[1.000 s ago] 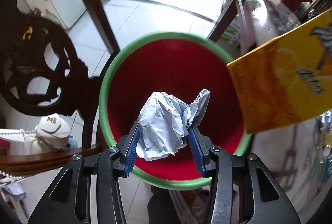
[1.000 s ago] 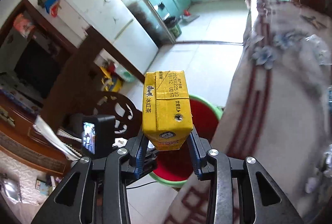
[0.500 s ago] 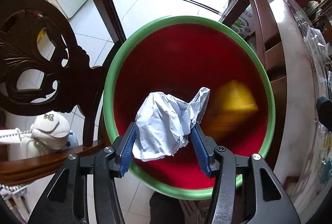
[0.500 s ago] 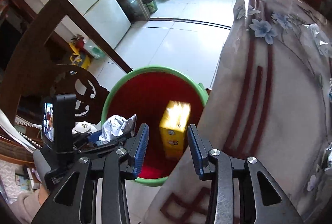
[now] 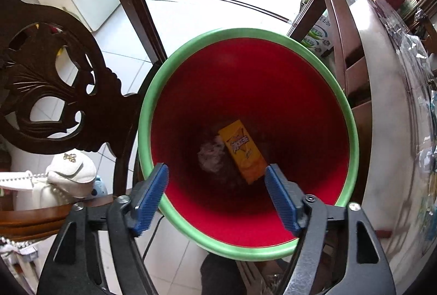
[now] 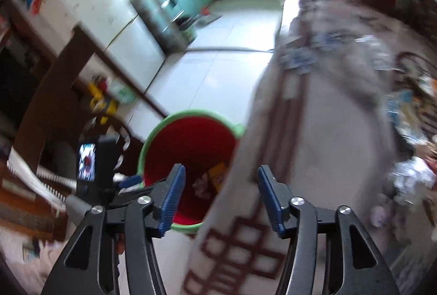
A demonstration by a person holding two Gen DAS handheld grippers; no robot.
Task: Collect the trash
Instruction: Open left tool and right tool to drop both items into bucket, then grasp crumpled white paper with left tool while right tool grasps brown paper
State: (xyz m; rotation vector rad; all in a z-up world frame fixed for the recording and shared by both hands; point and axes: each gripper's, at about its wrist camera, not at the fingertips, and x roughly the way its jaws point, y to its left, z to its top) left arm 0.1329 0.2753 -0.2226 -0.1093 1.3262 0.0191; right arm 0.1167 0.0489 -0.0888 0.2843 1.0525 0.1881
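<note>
Jaws of the left gripper [image 5: 215, 183] gape empty over the bin [image 5: 174, 71]. Deep inside lie crumpled paper [image 5: 210, 155] and a yellow carton [image 5: 241, 154], touching. The right gripper [image 6: 220, 192] is spread too; its view is blurred.

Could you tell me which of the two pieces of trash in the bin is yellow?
The carton, a flat printed box; the crumpled paper touching its left side is whitish.

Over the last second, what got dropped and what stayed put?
Both drops landed: the right gripper let go of the yellow carton first, then the left gripper released the crumpled paper. Both now lie at the bottom of the red bin, and both grippers are open. The bin and chair stayed put.
</note>
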